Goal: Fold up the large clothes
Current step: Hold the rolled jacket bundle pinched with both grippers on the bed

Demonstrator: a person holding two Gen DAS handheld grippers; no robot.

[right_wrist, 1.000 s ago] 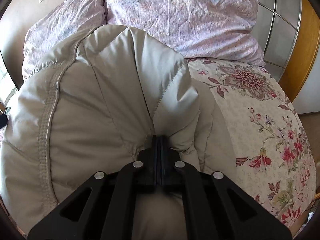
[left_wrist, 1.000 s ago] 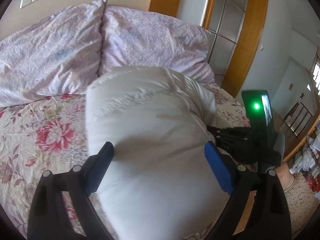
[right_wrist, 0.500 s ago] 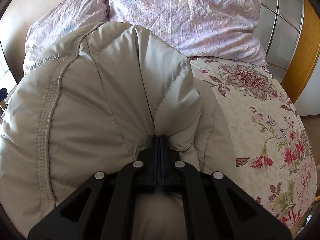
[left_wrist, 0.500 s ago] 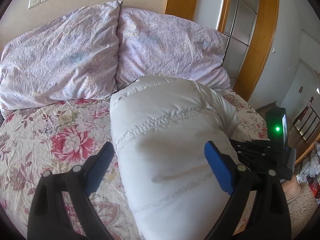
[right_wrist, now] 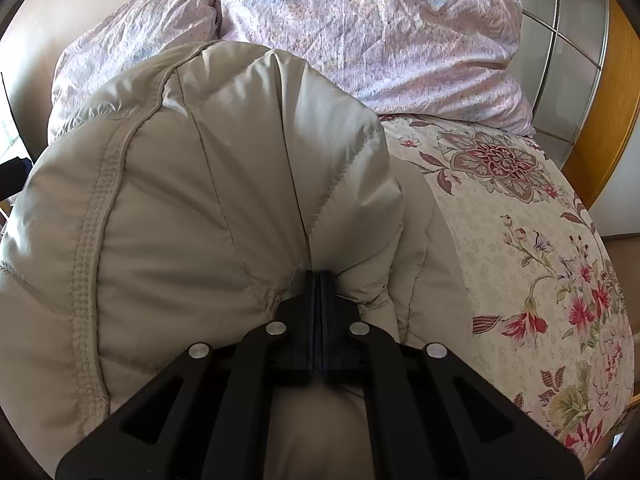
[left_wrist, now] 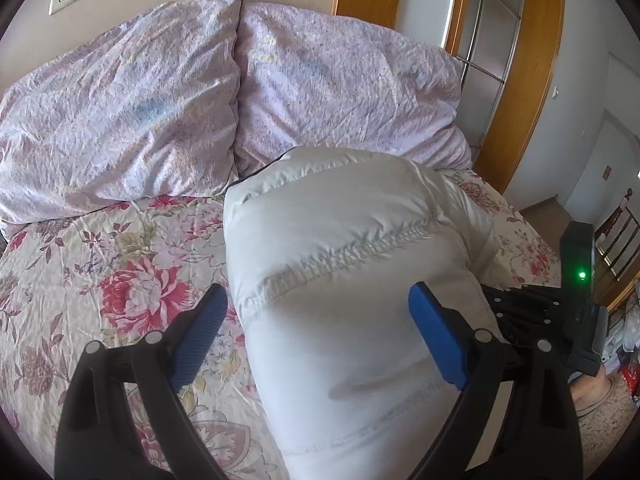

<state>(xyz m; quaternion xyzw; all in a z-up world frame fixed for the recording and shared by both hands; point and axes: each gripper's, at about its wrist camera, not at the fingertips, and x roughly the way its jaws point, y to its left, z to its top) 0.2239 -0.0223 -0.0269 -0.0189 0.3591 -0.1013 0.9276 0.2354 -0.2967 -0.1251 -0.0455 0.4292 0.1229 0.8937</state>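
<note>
**Puffy jacket pinched by the right tool, left tool spread wide**

The pale quilted jacket (left_wrist: 344,280) lies bundled on the bed (left_wrist: 100,264), over the floral bedspread and just in front of 2 lilac pillows (left_wrist: 120,120) at the headboard end. It fills most of both views.

The right tool (right_wrist: 319,280) is clamped on a fold of the jacket (right_wrist: 200,220): its 2 black fingers are pressed together with the fabric gathered between them, and creases fan out from the pinch point toward the pillows. The jacket bulges up and away from this tool, mostly ahead and to the left, while the bedspread (right_wrist: 540,240) shows bare to the right.

The left tool (left_wrist: 316,332) is spread wide, its 2 blue-padded fingers (left_wrist: 200,332) apart. The jacket's bulk sits between and ahead of them; the left pad is over the bedspread just beside the jacket's edge, and the right pad is over the jacket's surface. Whether either pad touches fabric cannot be told. The right tool's black body (left_wrist: 552,320), with a green light, shows at the jacket's far right side.
</note>
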